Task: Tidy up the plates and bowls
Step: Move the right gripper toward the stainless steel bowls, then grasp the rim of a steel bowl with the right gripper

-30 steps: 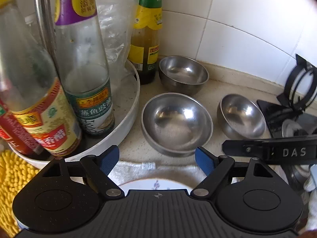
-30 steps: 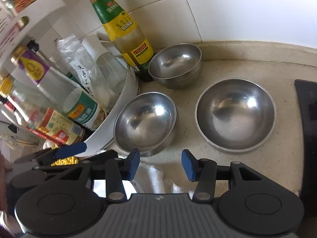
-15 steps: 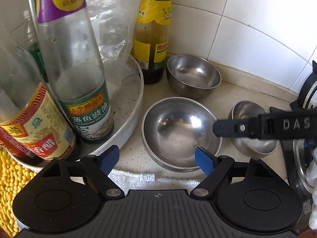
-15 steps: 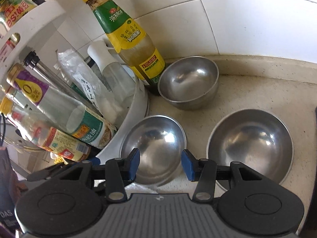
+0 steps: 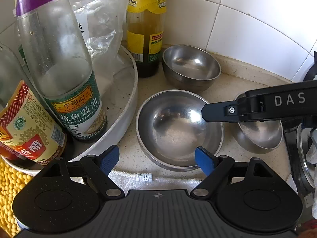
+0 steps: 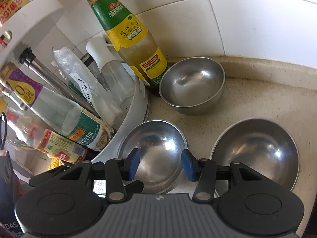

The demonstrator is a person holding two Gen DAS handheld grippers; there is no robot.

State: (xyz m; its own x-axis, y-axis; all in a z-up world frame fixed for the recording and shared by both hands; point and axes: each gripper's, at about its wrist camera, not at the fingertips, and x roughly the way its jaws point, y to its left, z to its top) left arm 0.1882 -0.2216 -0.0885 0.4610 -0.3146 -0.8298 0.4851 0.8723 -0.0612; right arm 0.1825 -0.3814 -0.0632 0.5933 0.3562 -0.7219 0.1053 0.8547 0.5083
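Observation:
Three steel bowls stand on the beige counter. The middle bowl (image 5: 178, 129) (image 6: 156, 152) lies right in front of both grippers. A back bowl (image 5: 191, 66) (image 6: 193, 85) stands near the tiled wall. A right bowl (image 5: 259, 132) (image 6: 255, 150) sits beside the stove. My left gripper (image 5: 157, 159) is open and empty at the middle bowl's near rim. My right gripper (image 6: 160, 163) is open and empty, low over the middle bowl; its finger (image 5: 227, 112) reaches over that bowl's right rim in the left wrist view.
A white round tray (image 5: 126, 117) (image 6: 136, 107) at the left holds several sauce bottles and a plastic bag. A green-and-yellow bottle (image 5: 145, 29) (image 6: 134, 39) stands behind it. A white towel (image 5: 154, 180) lies under my left gripper. A black stove (image 5: 295, 158) is at the right.
Both grippers have moved forward and lower toward the middle bowl. The right gripper's finger has slid left from over the right bowl to over the middle bowl's rim. Both stayed open.

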